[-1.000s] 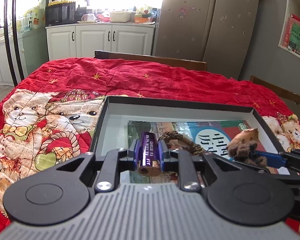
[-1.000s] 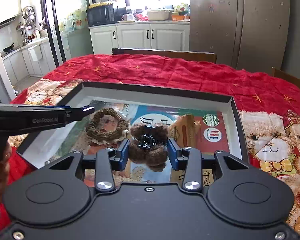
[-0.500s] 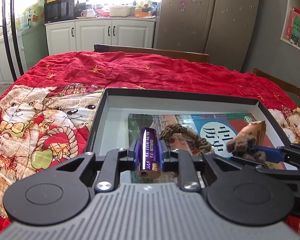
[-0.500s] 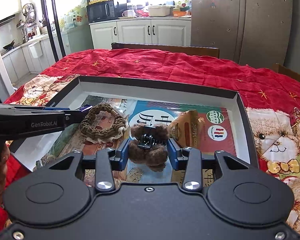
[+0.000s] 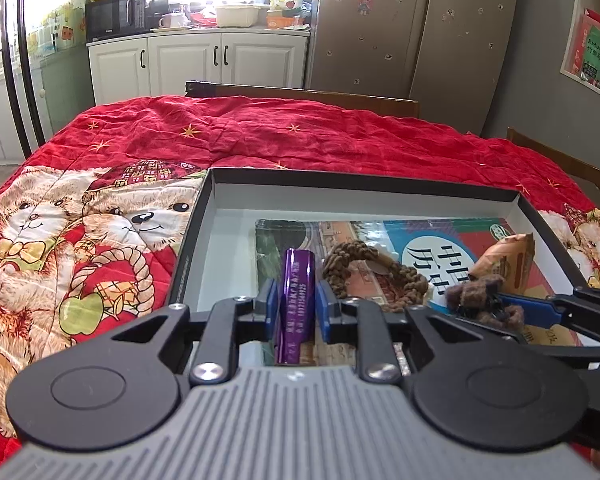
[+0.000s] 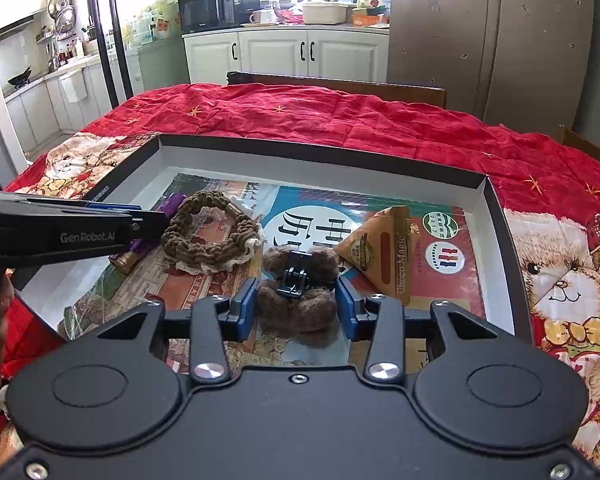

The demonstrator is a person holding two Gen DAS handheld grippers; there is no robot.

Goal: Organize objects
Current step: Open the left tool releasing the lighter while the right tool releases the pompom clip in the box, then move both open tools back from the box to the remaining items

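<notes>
Purple battery (image 5: 297,304) lengthwise along the opening left gripper (image 5: 297,310), pads apart from it, gold end nearest the camera.

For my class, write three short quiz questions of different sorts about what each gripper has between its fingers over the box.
1. True or false: the purple battery lies between the left gripper fingers.
2. The right gripper has its fingers around: A) braided ring B) furry brown hair clip C) orange snack packet
3. Fill in: everything sits in a shallow ___ on the red blanket.

Key: 1 true; 2 B; 3 box.
</notes>
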